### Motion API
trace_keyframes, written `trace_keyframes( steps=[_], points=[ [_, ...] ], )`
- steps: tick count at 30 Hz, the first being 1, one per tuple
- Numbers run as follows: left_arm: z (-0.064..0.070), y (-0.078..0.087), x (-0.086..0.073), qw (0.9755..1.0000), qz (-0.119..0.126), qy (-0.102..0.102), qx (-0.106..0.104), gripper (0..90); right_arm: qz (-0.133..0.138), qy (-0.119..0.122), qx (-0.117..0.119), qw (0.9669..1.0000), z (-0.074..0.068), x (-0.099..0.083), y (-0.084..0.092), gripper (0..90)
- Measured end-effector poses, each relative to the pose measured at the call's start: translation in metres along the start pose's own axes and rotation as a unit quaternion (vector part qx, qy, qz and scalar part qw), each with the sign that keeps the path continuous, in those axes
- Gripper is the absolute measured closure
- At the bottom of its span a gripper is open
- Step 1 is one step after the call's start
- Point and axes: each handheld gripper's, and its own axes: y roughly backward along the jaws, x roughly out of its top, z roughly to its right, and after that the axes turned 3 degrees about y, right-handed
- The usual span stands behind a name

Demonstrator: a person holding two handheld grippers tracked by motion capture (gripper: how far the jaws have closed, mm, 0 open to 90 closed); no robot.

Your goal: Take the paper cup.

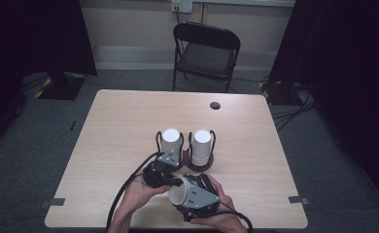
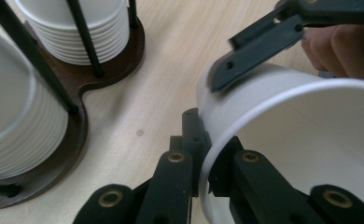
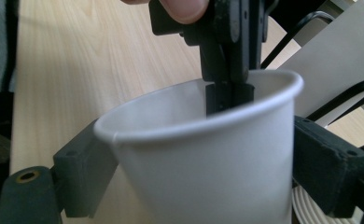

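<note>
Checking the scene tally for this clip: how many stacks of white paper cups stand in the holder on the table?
2. The left stack and the right stack stand side by side in the dark holder, mid-table. One loose paper cup is gripped apart from them, near the table's front edge.

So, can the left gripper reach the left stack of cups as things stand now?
Probably not yet: the left gripper is shut on the rim of the paper cup in the right gripper. The left stack stands close, unobstructed.

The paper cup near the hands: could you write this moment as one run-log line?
paper cup: gripped around its sides by right claw | left claw: pinching cup rim, one jaw inside | two cup stacks in holder: untouched
</note>
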Motion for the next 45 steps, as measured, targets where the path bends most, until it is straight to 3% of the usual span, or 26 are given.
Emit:
trace_keyframes(
  steps=[7, 17, 31, 39, 45],
  points=[
    [-0.002, -0.001, -0.001, 0.9999, 0.009, 0.011, -0.007, 88.6, 0.005, 0.008, -0.012, 0.9999, -0.001, 0.005, -0.005, 15.1],
    [-0.004, -0.002, -0.002, 0.9996, 0.005, 0.02, -0.017, 88.8, 0.017, 0.01, -0.014, 0.9997, -0.005, 0.009, -0.004, 17.5],
    [-0.005, -0.004, -0.003, 0.9995, -0.005, 0.025, -0.017, 88.6, -0.009, 0.032, -0.03, 0.999, -0.008, 0.007, -0.008, 20.3],
    [-0.005, -0.002, -0.005, 0.9994, 0.009, 0.029, -0.015, 87.6, 0.001, 0.019, -0.031, 0.9993, -0.006, 0.007, -0.007, 22.9],
    [-0.005, -0.002, -0.01, 0.9982, 0.04, 0.04, -0.018, 86.7, 0.007, 0.007, -0.036, 0.9993, -0.004, 0.006, -0.005, 23.4]
  ],
)
